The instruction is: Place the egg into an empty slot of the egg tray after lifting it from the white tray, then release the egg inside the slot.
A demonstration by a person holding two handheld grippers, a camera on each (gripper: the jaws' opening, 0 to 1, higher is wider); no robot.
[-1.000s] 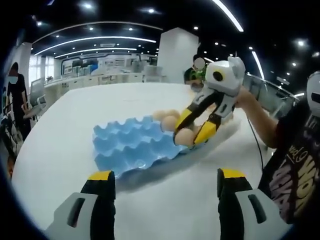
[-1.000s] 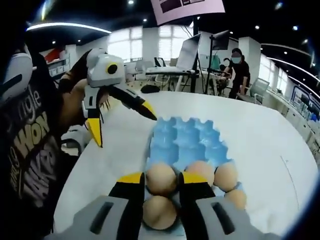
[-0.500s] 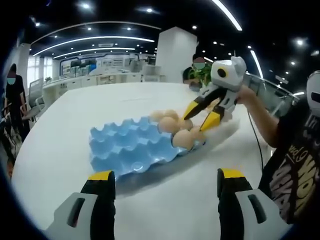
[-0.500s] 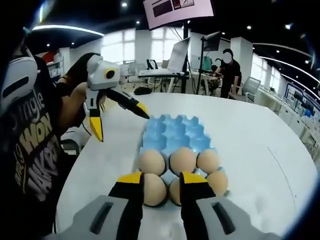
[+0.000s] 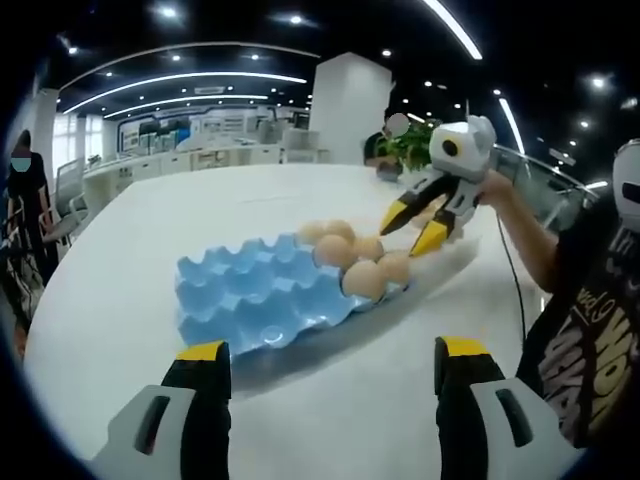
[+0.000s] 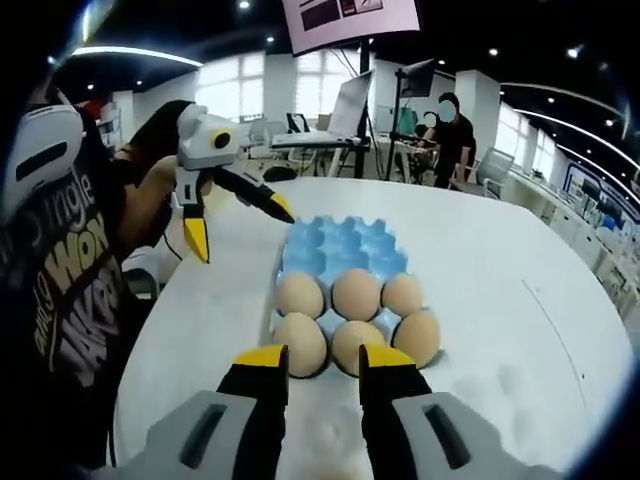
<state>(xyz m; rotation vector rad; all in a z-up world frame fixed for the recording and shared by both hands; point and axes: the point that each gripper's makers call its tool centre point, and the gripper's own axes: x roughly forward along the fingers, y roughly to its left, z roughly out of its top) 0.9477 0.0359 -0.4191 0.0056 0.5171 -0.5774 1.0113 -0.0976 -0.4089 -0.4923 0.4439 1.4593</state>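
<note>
The right gripper [image 6: 323,365] has drawn back empty, jaws spread; 6 eggs [image 6: 355,318] now sit in the blue egg tray [image 6: 340,248], so the release looks done.

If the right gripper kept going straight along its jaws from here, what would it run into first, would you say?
Most likely the nearest eggs in the blue egg tray, which sit just past the right gripper and its open, empty jaws. Depth is hard to judge in this view.

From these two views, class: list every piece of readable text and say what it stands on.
"ingle", "WOR": large print on the person's black T-shirt, cut off at the edges; the smaller lines below are too blurred.
Hanging screen overhead: text too small to read.
Blue egg tray, eggs: no writing.
</note>
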